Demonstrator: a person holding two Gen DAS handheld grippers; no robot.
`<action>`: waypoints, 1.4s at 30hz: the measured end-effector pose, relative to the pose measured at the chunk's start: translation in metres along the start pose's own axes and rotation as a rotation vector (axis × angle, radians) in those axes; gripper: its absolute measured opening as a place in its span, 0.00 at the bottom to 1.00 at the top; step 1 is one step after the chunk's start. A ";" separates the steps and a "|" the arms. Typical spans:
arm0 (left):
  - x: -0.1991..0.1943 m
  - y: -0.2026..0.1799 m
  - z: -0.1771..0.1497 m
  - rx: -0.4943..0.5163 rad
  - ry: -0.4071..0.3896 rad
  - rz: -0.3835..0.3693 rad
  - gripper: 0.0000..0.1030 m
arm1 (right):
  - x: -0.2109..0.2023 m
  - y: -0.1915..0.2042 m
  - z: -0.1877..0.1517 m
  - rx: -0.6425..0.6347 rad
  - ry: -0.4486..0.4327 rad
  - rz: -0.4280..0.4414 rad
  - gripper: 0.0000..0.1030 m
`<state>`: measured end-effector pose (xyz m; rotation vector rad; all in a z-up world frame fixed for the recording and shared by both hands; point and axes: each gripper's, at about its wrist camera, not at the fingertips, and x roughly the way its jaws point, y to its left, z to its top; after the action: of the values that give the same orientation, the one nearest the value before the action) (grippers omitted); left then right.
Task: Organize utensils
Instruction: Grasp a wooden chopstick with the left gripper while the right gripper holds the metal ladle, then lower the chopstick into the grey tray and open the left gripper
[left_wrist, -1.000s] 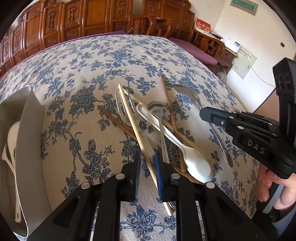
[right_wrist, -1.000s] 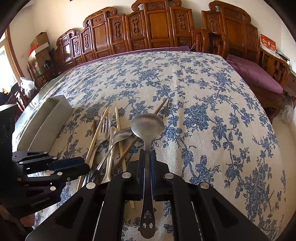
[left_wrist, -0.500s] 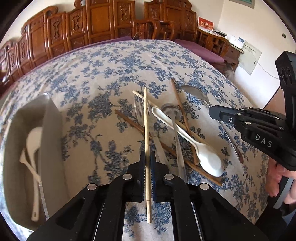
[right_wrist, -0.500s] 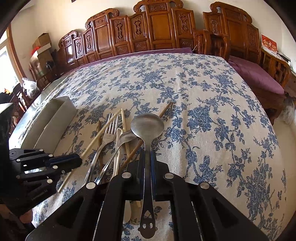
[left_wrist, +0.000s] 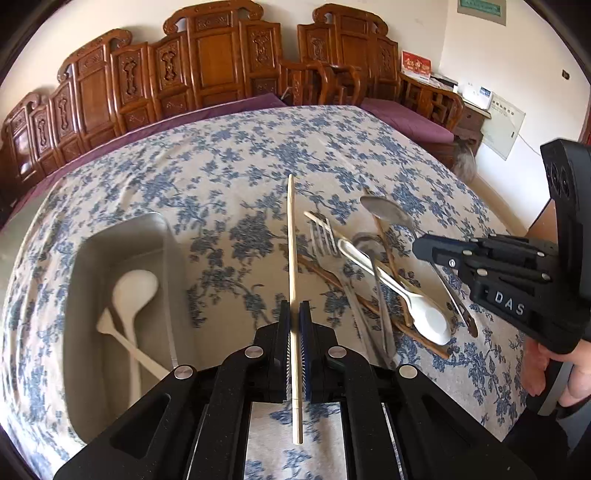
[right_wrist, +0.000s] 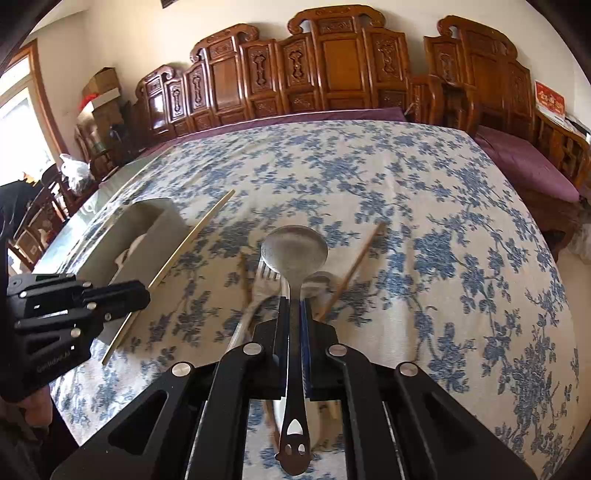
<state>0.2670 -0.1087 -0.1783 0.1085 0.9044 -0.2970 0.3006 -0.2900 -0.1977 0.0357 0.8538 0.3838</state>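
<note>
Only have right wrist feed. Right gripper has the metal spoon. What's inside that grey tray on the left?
Observer: A white spoon lies in the grey tray, seen from the left wrist view.
Operator: Left gripper holding that pale stick?
Observer: Yes, the left gripper is shut on the light chopstick, which points away from the camera.
Operator: What's left in the pile?
Observer: A fork, another white spoon, a second metal spoon and brown chopsticks, crossing one another.

Matte black left gripper (left_wrist: 294, 325) & right gripper (right_wrist: 294, 317): silver screws, blue ribbed pads (left_wrist: 305, 350), white "DAS" lettering.
</note>
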 end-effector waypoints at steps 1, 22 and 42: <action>-0.003 0.003 0.000 -0.001 -0.003 0.003 0.04 | -0.001 0.004 0.000 -0.005 -0.002 0.004 0.07; -0.034 0.098 -0.002 -0.076 -0.019 0.096 0.04 | -0.011 0.066 0.003 -0.141 -0.019 0.087 0.07; 0.006 0.138 -0.030 -0.090 0.110 0.180 0.04 | -0.003 0.055 0.001 -0.128 0.000 0.078 0.07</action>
<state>0.2885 0.0286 -0.2058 0.1230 1.0085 -0.0830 0.2822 -0.2403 -0.1845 -0.0498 0.8281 0.5110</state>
